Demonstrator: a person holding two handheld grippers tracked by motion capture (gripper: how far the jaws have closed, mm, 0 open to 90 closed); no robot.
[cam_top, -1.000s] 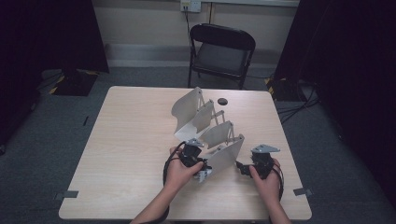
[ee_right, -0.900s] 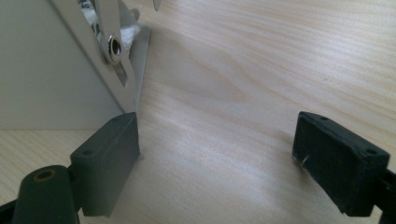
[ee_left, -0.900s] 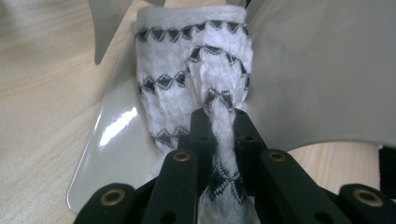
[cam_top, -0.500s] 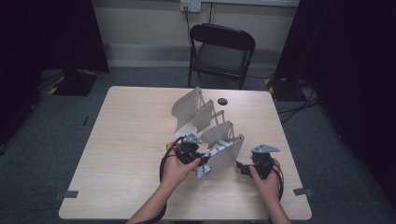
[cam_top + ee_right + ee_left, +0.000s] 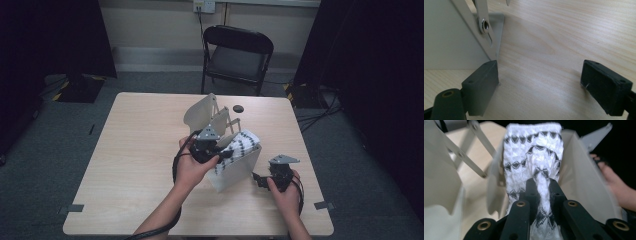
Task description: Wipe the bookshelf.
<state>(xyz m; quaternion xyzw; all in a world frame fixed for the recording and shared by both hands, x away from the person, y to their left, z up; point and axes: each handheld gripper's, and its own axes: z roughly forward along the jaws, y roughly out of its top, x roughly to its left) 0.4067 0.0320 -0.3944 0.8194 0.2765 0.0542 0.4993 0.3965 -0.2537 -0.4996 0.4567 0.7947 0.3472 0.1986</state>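
Pale wood table [image 5: 130,165] on grey carpet [image 5: 65,130]; black folding chair [image 5: 236,55] behind it; cream wall [image 5: 150,25] with outlet [image 5: 204,6]; dark curtains [image 5: 370,75] at sides.

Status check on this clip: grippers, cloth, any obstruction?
Left gripper shut on patterned cloth, over white folding rack. Right gripper open, beside rack base. Nothing blocking.

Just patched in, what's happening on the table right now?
A person works with tongs in each hand at a wooden table. The left tongs are shut on a white knit cloth with black zigzags, held between the panels of a grey folding rack. The right tongs are open, low over the tabletop beside the rack's near corner, gripping nothing. A small black disc lies near the far edge.
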